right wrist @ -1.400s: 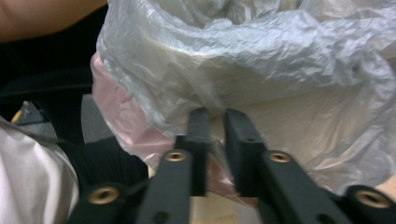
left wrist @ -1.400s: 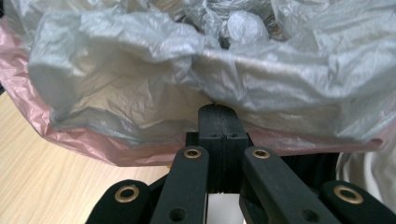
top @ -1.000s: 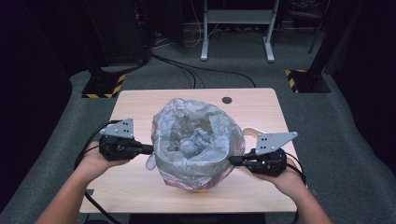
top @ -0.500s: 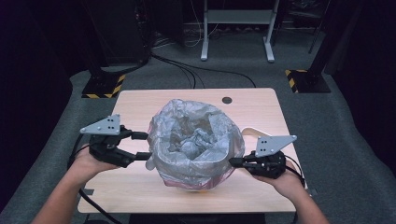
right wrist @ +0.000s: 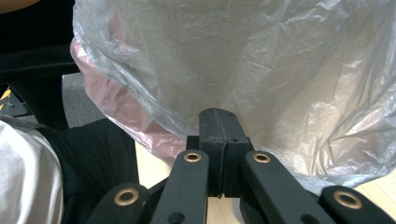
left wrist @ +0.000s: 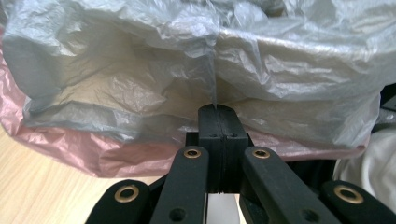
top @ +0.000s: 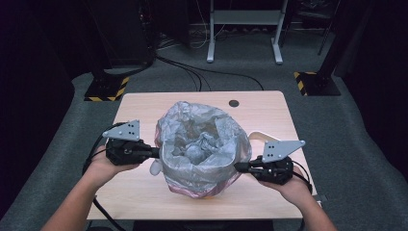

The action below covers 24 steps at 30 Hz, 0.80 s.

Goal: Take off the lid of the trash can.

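The left tool (left wrist: 218,108), just closed, pinches a fold of the crumpled grey plastic bag (top: 204,139); the right tool (right wrist: 218,112) is clamped on its film too (pink underlayer visible up close).

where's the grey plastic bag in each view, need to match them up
high view: grey plastic bag at the table's middle, between the two grippers.
left gripper view: fills the upper part, a fold pinched in the shut jaws.
right gripper view: fills the upper right, film at the shut jaws.
Shared landmark: the pink bag under its lower edge.
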Tool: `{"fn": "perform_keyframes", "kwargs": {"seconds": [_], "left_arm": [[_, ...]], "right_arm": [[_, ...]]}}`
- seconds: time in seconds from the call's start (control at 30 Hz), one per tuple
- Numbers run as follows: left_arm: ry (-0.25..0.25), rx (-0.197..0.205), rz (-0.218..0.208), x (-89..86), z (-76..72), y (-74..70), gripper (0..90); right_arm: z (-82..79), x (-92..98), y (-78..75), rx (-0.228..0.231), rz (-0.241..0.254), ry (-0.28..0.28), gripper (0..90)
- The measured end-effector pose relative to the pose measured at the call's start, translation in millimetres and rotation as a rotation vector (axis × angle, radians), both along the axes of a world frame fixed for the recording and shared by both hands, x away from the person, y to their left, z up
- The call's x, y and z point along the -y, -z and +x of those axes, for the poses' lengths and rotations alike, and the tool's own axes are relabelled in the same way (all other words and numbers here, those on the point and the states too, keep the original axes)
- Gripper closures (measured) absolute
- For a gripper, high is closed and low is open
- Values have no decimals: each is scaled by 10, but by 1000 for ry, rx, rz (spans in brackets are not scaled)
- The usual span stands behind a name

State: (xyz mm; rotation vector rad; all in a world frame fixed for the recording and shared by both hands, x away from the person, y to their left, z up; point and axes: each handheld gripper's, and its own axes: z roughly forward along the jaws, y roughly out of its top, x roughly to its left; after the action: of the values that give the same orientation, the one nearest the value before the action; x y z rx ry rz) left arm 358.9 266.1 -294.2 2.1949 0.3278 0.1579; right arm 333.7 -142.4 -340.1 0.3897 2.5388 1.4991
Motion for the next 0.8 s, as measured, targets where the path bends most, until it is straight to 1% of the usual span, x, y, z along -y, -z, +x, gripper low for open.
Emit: {"fn": "perform_keyframes", "kwargs": {"seconds": [0.07,0.13,0.17,0.23,0.3,0.37,0.47,0.5,0.57,0.6,0.63,0.67,0.7,0.73,0.77,0.8], "left_arm": [[-3,8,15,-30,-22,2,900],[-4,7,21,-73,-34,19,900],[-16,8,25,-94,-38,34,900],[-24,-8,24,-126,-27,75,900],[-27,-15,24,-135,-16,104,900],[-28,-14,20,-131,-12,103,900],[-24,-14,33,-121,-10,90,900],[-21,-19,36,-120,-9,88,900],[-23,-12,50,-115,-14,75,900],[-17,-9,58,-113,-16,70,900],[-21,-8,63,-115,-18,65,900],[-13,-21,61,-120,-20,64,900],[-5,-23,65,-127,-29,63,900],[-8,-25,64,-140,-37,58,900],[-7,-34,53,-158,-47,54,900],[-4,-33,44,-182,-59,43,900]], "right_arm": [[-6,7,-3,3,-1,0,900],[-14,17,-8,6,-1,1,900],[-17,24,-9,8,-1,1,900],[-18,38,1,5,-2,2,900],[-9,47,22,-3,-11,13,900],[10,58,42,-11,-21,23,900],[34,62,76,-16,-40,25,900],[35,60,85,-18,-45,28,900],[38,56,99,-18,-57,31,900],[36,55,102,-21,-59,32,900],[37,56,105,-25,-59,26,900],[34,56,107,-24,-64,22,900],[28,58,106,-24,-66,23,900],[23,65,101,-22,-66,20,900],[11,72,96,-21,-63,18,900],[-2,81,89,-18,-63,15,900]]}}
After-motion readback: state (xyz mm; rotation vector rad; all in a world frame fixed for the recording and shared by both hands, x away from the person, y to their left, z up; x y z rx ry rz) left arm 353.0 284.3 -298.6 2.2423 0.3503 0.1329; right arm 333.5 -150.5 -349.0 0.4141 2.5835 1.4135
